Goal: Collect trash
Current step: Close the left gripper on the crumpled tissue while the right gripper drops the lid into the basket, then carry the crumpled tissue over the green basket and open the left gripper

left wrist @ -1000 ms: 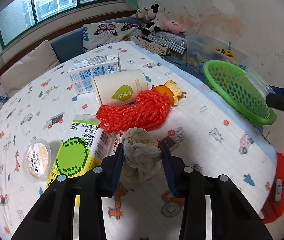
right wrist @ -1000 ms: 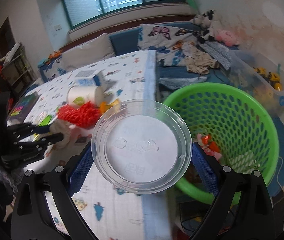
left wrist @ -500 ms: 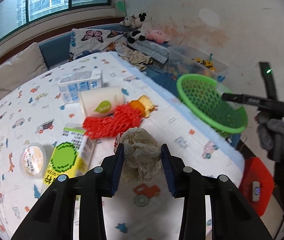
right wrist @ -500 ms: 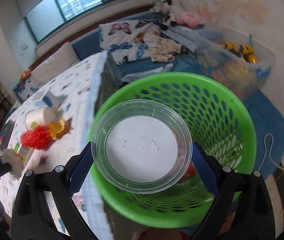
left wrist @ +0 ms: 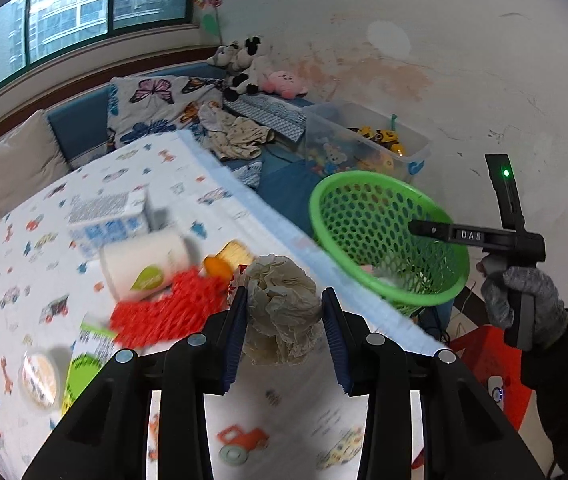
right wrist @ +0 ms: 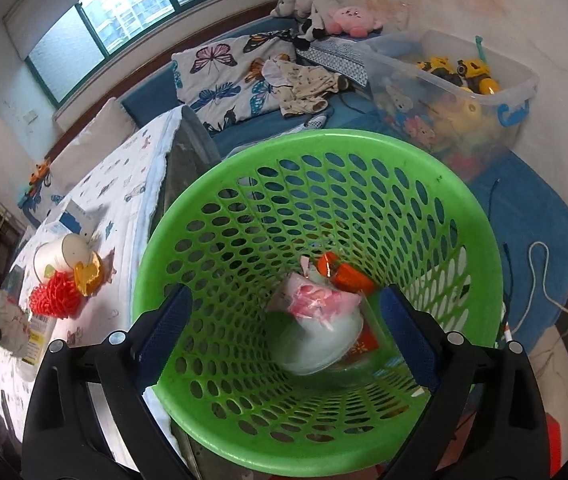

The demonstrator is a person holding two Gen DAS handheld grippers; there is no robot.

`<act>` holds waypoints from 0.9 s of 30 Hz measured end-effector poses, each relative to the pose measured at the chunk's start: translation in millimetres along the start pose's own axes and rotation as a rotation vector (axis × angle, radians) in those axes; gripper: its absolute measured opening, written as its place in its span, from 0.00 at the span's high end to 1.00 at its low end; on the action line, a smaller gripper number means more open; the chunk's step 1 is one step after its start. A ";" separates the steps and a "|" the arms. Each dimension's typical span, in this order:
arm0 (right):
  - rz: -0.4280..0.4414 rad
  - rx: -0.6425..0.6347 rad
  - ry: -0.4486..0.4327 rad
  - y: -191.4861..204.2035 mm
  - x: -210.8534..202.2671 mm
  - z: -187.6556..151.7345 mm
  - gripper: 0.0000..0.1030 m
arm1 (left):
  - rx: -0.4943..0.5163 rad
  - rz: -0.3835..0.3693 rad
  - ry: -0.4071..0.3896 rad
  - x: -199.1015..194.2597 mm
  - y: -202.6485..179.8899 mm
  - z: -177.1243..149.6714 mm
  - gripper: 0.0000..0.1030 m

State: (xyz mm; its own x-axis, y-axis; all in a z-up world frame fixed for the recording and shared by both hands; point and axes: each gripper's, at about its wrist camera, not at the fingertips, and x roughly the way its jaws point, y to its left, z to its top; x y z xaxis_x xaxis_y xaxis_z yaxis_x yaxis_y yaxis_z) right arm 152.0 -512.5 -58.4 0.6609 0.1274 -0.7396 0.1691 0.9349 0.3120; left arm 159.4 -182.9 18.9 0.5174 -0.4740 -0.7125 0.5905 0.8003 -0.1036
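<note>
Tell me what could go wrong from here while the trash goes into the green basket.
1. The left gripper pinches only the sides of the crumpled paper ball; it might slip out over the table before reaching the green basket.
2. The right gripper hangs open over the basket mouth, so both grippers could collide there.
3. The basket stands off the table edge; a short drop could land on the floor.

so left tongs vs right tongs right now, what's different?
Left tongs are shut on the crumpled paper wad; right tongs stand open and empty. Left tongs hang over the table; right tongs hang over the green basket. Both have blue pads and point downward.
</note>
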 end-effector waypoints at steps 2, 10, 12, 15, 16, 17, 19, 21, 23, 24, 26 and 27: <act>0.005 -0.006 -0.014 -0.8 -7.7 -1.9 0.09 | 0.010 -0.020 0.004 6.1 -7.0 8.7 0.65; 0.015 -0.029 -0.060 -1.5 -37.2 -12.7 0.09 | 0.088 -0.072 0.022 38.5 -48.5 41.2 0.65; 0.014 -0.034 -0.073 -1.9 -44.6 -16.0 0.09 | 0.096 -0.090 0.033 48.0 -57.2 46.4 0.64; 0.021 -0.034 -0.085 -3.0 -53.9 -21.5 0.09 | 0.105 -0.105 0.051 64.4 -69.8 54.3 0.64; 0.020 -0.033 -0.089 -3.6 -56.7 -23.7 0.09 | 0.108 -0.106 0.055 67.7 -73.6 55.1 0.64; 0.020 -0.031 -0.094 -4.5 -59.5 -25.7 0.09 | 0.110 -0.111 0.061 72.1 -77.0 56.6 0.64; 0.027 -0.025 -0.096 -5.9 -62.6 -28.8 0.09 | 0.111 -0.111 0.080 83.2 -82.2 59.7 0.64; 0.027 -0.020 -0.099 -7.5 -64.7 -31.2 0.09 | 0.108 -0.119 0.096 91.8 -86.2 60.9 0.64; 0.033 -0.014 -0.099 -8.8 -65.5 -33.2 0.09 | 0.106 -0.119 0.105 98.4 -89.7 61.5 0.64; 0.033 -0.013 -0.098 -8.9 -65.5 -33.9 0.09 | 0.106 -0.123 0.108 101.4 -91.7 61.7 0.63; 0.034 -0.013 -0.098 -8.8 -65.9 -35.4 0.09 | 0.106 -0.124 0.111 104.8 -93.6 61.5 0.60; 0.038 -0.010 -0.097 -8.7 -65.9 -36.2 0.09 | 0.105 -0.126 0.115 106.9 -94.9 61.4 0.55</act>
State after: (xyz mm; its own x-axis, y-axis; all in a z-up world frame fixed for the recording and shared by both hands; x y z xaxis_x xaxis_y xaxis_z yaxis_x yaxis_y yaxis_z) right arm 80.5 -517.0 -33.9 0.7343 0.1302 -0.6663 0.1356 0.9335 0.3319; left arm 196.6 -332.1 -4.8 0.3646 -0.5181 -0.7737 0.7105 0.6919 -0.1285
